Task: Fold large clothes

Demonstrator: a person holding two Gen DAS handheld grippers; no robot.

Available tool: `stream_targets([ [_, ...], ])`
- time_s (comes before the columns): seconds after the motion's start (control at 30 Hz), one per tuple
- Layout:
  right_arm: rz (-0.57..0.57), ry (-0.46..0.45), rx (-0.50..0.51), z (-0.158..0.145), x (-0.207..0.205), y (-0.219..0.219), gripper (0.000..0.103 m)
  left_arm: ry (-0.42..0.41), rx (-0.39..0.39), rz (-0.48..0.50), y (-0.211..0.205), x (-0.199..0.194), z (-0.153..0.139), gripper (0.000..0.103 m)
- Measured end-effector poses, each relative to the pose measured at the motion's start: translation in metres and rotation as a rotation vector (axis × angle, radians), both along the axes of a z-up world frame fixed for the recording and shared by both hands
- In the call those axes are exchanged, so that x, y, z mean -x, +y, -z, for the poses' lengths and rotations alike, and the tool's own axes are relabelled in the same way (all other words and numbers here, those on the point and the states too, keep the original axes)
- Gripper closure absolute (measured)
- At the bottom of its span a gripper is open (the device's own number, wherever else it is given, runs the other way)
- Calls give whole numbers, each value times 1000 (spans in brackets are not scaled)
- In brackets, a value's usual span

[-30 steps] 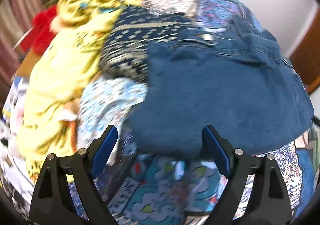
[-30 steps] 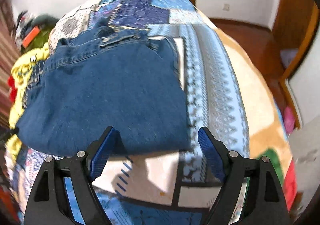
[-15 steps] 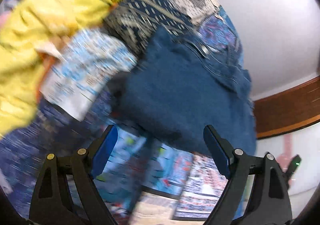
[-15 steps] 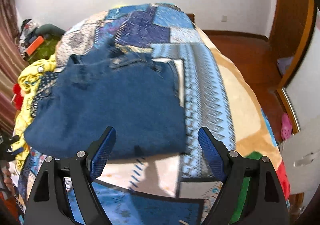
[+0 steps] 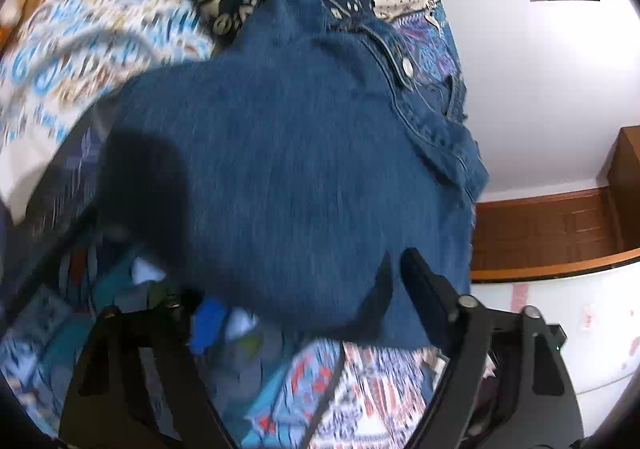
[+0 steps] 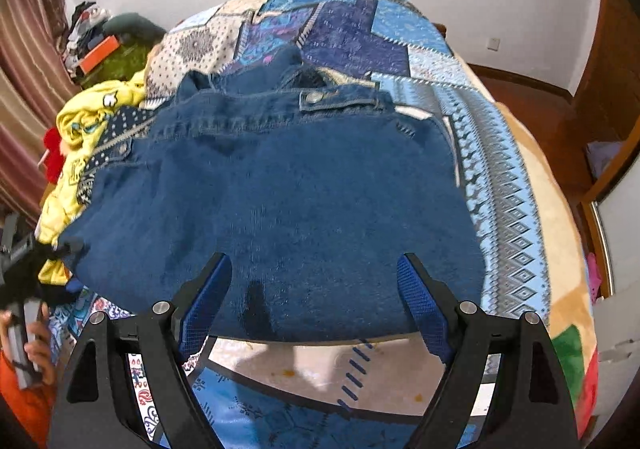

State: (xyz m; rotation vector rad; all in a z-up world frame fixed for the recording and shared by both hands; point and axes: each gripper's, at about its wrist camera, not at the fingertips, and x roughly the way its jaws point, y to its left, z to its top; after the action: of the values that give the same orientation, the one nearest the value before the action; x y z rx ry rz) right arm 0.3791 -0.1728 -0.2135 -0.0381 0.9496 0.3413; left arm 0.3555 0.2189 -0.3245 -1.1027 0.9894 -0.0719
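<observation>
Gaping wide, right gripper over near hem of folded denim garment on patchwork bedspread, holding nothing. Left gripper spread too, now pushed in against garment's edge, closer than a second ago.

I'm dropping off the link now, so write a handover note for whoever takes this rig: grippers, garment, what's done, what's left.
Left gripper: open, holding nothing, its fingers at the near left corner of the denim jacket; that view is blurred.
Right gripper: open, holding nothing, fingers either side of the jacket's near edge.
Jacket: lies folded into a rough rectangle on the patchwork quilt, button tab at the far edge.
Done: at least one fold, judging by the layers.
Left: probably another fold, then smoothing. A yellow garment and other clothes lie unfolded to the left.
</observation>
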Motion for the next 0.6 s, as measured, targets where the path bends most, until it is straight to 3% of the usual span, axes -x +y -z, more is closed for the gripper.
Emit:
stream_targets([
  [0.2,6,26,7,7,-1,-1,21,-9,-47,-69,8,-21,10,37],
  [0.37,13,21,3,-1,1,-4,21,-2,-120,-102,12,-25,-3,62],
  [0.5,-1,-1,8,-12,6,-1,21,-68,-227,-99,8,-26,-37,69],
  [0.6,-17,-21,10,-24,11,5,21,-178,-258,-112,12,-20,-79,77],
])
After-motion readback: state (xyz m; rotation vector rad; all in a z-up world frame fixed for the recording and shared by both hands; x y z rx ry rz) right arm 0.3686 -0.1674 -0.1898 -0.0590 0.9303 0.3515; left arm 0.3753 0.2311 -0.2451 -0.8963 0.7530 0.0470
